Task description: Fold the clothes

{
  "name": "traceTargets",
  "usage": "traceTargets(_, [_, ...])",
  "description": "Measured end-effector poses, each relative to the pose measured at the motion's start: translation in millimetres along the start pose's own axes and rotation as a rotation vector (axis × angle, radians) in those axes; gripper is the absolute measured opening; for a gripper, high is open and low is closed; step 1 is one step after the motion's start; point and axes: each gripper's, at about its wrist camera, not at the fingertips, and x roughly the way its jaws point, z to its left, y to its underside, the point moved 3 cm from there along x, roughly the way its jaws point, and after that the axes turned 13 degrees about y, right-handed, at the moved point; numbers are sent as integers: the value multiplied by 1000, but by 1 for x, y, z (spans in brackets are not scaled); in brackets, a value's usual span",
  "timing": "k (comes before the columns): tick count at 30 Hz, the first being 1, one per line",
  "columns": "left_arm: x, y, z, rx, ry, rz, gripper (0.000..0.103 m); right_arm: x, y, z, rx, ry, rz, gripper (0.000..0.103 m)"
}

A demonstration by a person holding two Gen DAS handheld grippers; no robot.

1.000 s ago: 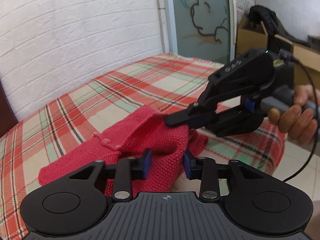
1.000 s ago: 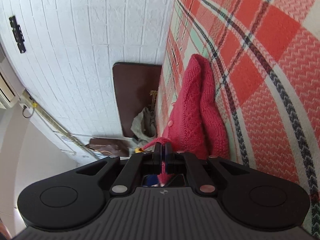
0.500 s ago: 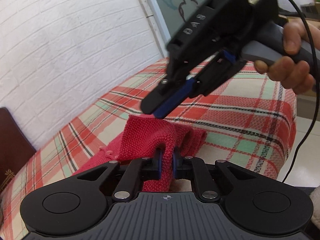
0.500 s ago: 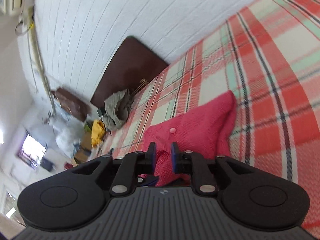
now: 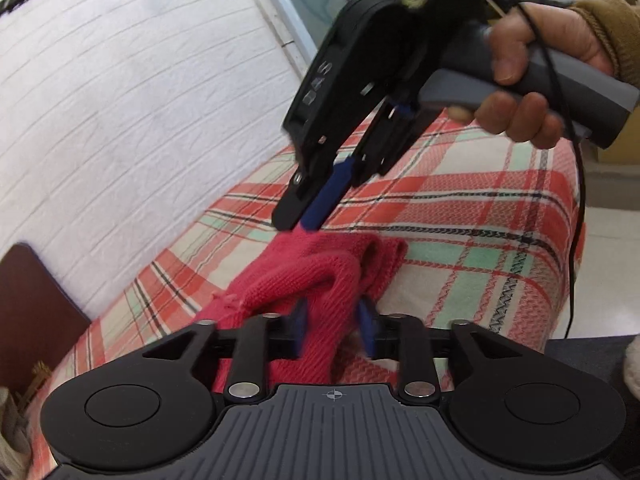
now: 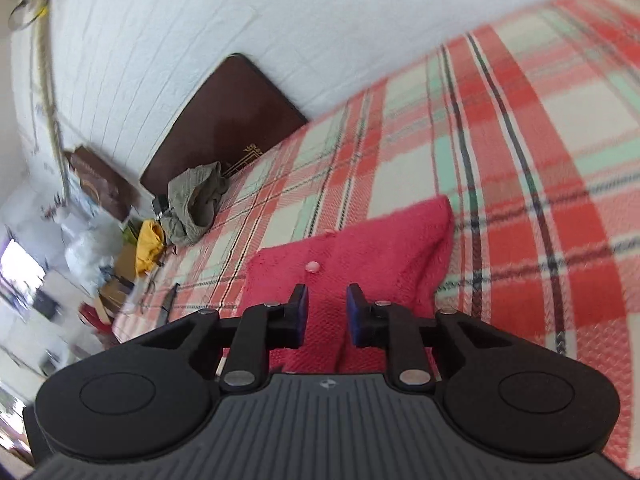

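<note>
- Red knit garment (image 5: 320, 276) lies bunched on plaid bedcover (image 5: 472, 216), nr its edge.
- L gripper (image 5: 334, 326): jaws parted, a fold of the knit between the pads, not pinched.
- R gripper (image 6: 327, 312): jaws parted over the garment (image 6: 360, 248); fabric between, unclamped.
- Person's hand (image 5: 532, 76) holds R gripper handle.
- Pink button (image 6: 313, 267) just ahead of R tips.

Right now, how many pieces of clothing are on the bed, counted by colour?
Red knitted garment: 1
Grey-green crumpled garment: 1
Total: 2
A yellow item lies just past the bed's edge; I cannot tell whether it is clothing.
</note>
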Motion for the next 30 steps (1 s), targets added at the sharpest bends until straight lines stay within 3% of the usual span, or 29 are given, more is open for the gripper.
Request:
traceTargets(2, [-12,3,8,-44,-3,3,51,-9,1,17,-80,27,-33,30])
traceTargets(7, [-21,10,35,-122,-138,64,48,-7,16,54,-284,134,-60,36])
traceTargets(8, [-20,9,37,-124,-146,67,54,-3,22,59,-318,157,-57,36])
traceTargets(9, [-19,8,40,-125,-153,71,54,-1,27,62,-337,167,-52,36])
traceTargets(12, [-31,3,39,-103,-97,37,55,0,37,64,-355,196,-42,36])
traceTargets(13, [-36,2,37,-91,-75,28,59,-2,39,64,-360,204,-42,36])
traceTargets(16, [-29,6,36,-54,-106,80,62,-1,43,62,-375,223,-25,36])
traceTargets(18, [-16,9,37,-41,-134,120,53,4,47,63,-387,246,-18,36])
traceTargets(20, [-1,11,40,-42,-151,160,30,7,52,65,-424,282,-27,36])
traceTargets(22, [8,13,40,-11,-148,178,25,8,57,67,-459,315,-35,36])
traceTargets(26, [13,14,29,100,-152,202,35,6,61,72,-549,362,-64,34])
traceTargets(27, [14,16,27,122,-157,212,34,5,62,74,-574,373,-71,30])
traceTargets(28, [16,18,26,143,-162,223,24,4,62,75,-598,384,-79,24])
traceTargets(29, [16,18,25,161,-171,232,5,3,63,77,-622,395,-87,11])
traceTargets(30, [15,19,25,180,-181,240,4,2,64,79,-647,406,-95,8])
